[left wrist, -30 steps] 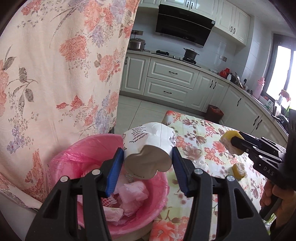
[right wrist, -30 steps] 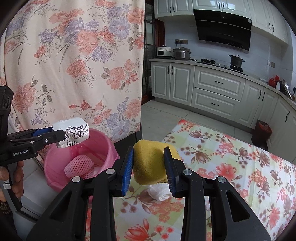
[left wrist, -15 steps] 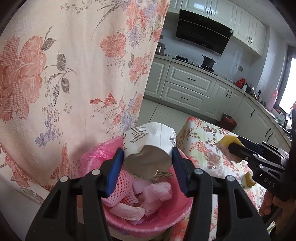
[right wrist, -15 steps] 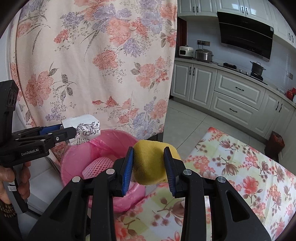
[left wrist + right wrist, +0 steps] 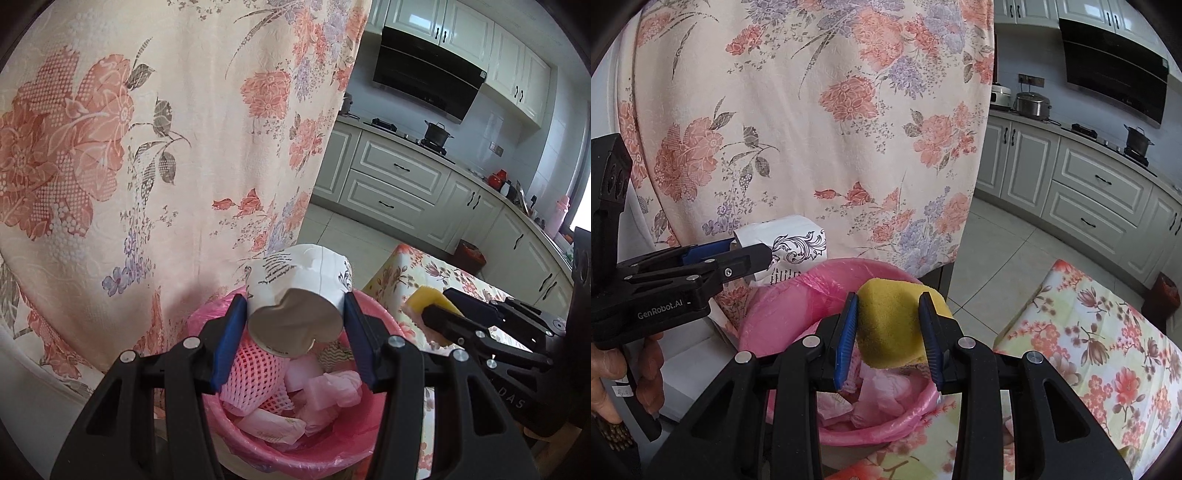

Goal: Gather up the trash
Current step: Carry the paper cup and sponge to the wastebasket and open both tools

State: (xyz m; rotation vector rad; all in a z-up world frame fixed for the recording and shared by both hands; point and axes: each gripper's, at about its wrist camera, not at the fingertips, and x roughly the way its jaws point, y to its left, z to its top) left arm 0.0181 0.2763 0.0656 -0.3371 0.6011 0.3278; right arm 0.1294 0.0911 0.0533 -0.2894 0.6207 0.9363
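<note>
Yellow sponge (image 5: 892, 325) sits over the pink bin (image 5: 783, 314) as your right gripper (image 5: 889, 338) fingers part; let it fall clear, then release the paper cup (image 5: 295, 299) pinched in your left gripper (image 5: 291, 343).

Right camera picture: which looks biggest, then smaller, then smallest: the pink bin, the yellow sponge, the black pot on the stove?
1. Pink bin
2. Yellow sponge, though it sits nearest the camera
3. Black pot, tiny because far away
</note>
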